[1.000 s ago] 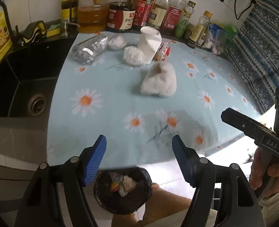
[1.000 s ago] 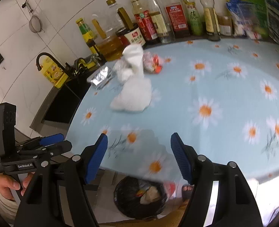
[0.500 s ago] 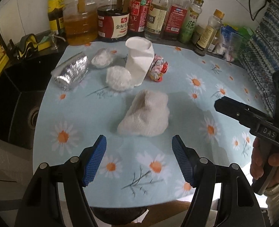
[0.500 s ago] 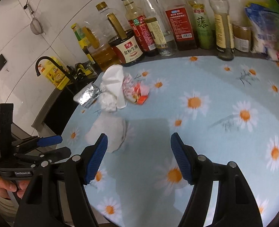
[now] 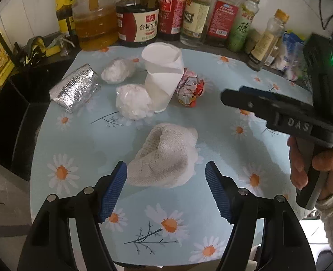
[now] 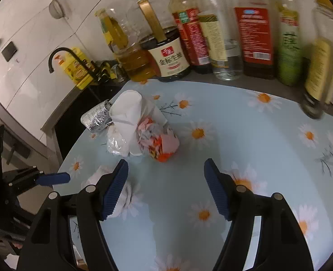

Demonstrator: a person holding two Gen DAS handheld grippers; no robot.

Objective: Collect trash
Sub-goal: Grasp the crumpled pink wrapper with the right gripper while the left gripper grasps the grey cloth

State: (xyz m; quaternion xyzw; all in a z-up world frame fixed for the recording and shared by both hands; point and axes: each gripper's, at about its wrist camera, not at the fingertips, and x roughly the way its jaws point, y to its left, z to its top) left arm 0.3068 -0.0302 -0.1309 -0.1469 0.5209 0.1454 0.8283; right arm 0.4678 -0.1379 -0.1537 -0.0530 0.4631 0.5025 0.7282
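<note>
Trash lies on the daisy-print table [image 5: 76, 140]. A crumpled white cloth [image 5: 166, 158] sits just ahead of my open, empty left gripper [image 5: 166, 189], between its fingers' line. Behind it stand a white paper cup [image 5: 163, 74], two white plastic wads [image 5: 132, 101] [image 5: 118, 71], a foil bag [image 5: 76, 88] and a crumpled red-and-white wrapper [image 5: 190, 90]. My right gripper [image 6: 166, 189] is open and empty, aimed at the wrapper [image 6: 159, 142] beside the cup [image 6: 128, 117]. The right gripper also shows in the left wrist view [image 5: 279, 113].
A row of oil and sauce bottles [image 5: 144, 18] lines the back edge of the table. A black sink [image 5: 6, 113] with a black tap [image 6: 60, 56] lies to the left. Packets [image 5: 290, 52] sit at the back right.
Both grippers moved forward over the table from above the floor bin. The left came up to the white cloth; the right swung toward the wrapper and cup. Both stayed open.
</note>
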